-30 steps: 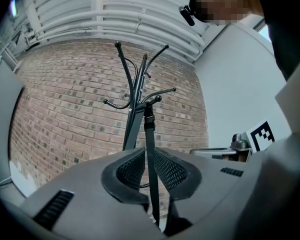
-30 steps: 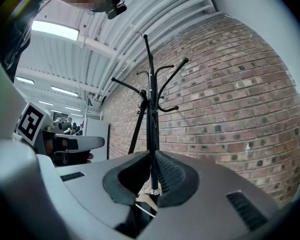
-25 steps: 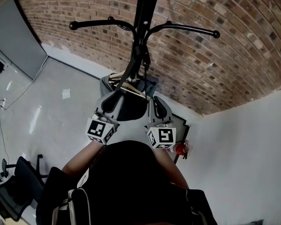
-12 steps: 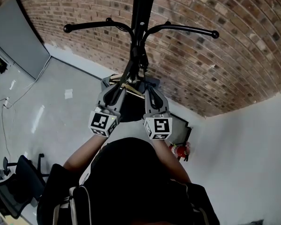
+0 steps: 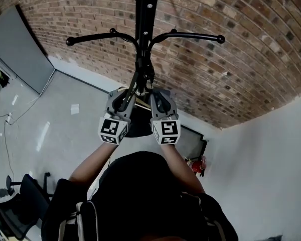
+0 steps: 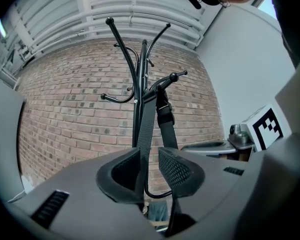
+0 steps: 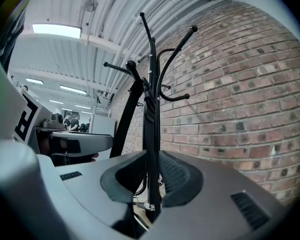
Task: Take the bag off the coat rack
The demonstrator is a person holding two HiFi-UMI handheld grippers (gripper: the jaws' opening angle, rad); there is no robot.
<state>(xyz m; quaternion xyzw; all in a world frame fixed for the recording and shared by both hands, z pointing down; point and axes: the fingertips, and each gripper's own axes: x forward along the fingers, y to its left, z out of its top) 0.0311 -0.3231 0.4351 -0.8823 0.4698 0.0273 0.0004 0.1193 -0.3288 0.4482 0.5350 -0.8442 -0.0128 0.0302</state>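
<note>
**Both grippers at the hanging bag's straps**

You stretch both arms out ahead, side by side, toward the red brick wall (image 5: 231, 59), where one black metal coat rack (image 5: 146, 14) stands. One dark bag (image 5: 135, 128) hangs from a ball-tipped hook (image 6: 171, 77) by two runs of black webbing strap (image 6: 146, 129), one carrying a plastic buckle (image 6: 163, 115). Your left gripper (image 5: 123, 97) has a run between its jaws, lying against one pad with a slit left beside it. Your right gripper (image 5: 158, 97) pinches the other run.
</note>
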